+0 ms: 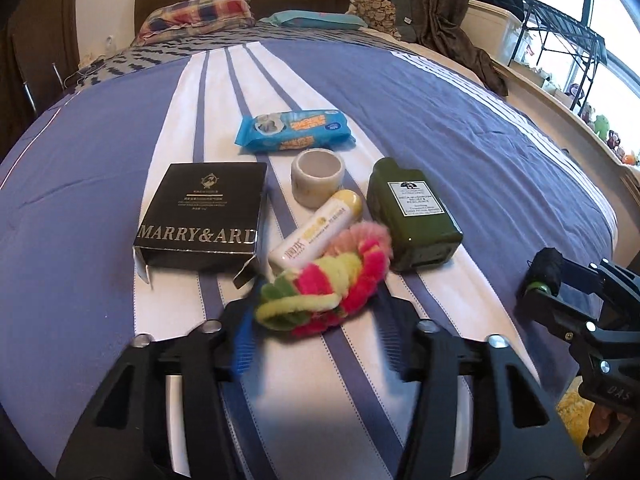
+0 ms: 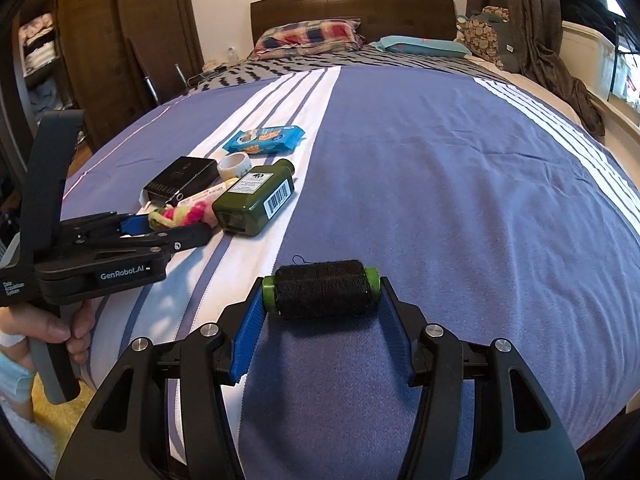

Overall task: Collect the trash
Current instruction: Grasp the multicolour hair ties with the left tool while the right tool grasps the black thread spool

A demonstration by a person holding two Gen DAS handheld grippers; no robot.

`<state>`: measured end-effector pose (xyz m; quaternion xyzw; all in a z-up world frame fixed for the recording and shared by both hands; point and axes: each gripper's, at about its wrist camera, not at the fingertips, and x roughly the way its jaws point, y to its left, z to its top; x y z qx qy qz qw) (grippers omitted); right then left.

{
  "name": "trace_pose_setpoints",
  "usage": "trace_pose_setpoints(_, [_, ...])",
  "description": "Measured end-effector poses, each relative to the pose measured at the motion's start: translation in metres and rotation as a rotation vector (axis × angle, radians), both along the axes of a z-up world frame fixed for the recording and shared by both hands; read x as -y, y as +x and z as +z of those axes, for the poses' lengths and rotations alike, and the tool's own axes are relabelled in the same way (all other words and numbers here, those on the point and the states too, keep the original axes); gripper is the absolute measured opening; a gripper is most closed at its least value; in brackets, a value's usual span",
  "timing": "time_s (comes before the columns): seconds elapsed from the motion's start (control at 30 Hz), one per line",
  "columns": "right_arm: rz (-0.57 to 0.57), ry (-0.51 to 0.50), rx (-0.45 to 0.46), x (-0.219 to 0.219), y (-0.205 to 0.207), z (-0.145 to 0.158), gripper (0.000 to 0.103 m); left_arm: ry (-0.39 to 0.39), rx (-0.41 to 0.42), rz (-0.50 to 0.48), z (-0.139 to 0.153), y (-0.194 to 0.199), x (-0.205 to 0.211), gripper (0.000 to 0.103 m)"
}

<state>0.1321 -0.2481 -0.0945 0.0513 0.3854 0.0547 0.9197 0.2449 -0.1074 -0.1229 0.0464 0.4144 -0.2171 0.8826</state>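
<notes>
On the striped bed lie a black box point(image 1: 200, 220), a blue wipes pack point(image 1: 294, 130), a tape roll point(image 1: 317, 176), a white and yellow tube point(image 1: 316, 232), a green bottle point(image 1: 414, 212) and a fuzzy pink, yellow and green ring point(image 1: 328, 284). My left gripper point(image 1: 320, 320) is open, its fingers on either side of the near end of the fuzzy ring. My right gripper point(image 2: 322, 300) is shut on a spool of black thread point(image 2: 322, 288) with green ends, held just above the bed, to the right of the pile.
Pillows point(image 2: 308, 36) and a headboard point(image 2: 352, 4) are at the far end. A wardrobe point(image 2: 120, 40) stands to the left. A windowsill with a metal rack point(image 1: 560, 40) and small toys runs along the right. A yellow rug point(image 2: 60, 420) lies below the bed's near edge.
</notes>
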Motion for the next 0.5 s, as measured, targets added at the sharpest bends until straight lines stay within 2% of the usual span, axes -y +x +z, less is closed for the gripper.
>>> trace_pose_setpoints(0.23, [0.013,0.002,0.009,-0.009,-0.01,0.004,0.055,-0.014,-0.002,-0.009,0.003,-0.023,-0.011,0.045])
trace_pose_setpoints(0.5, [0.041,-0.009,0.042,-0.026,-0.034,0.018,0.055,0.005,0.011,0.022,0.009,-0.076,-0.028,0.045])
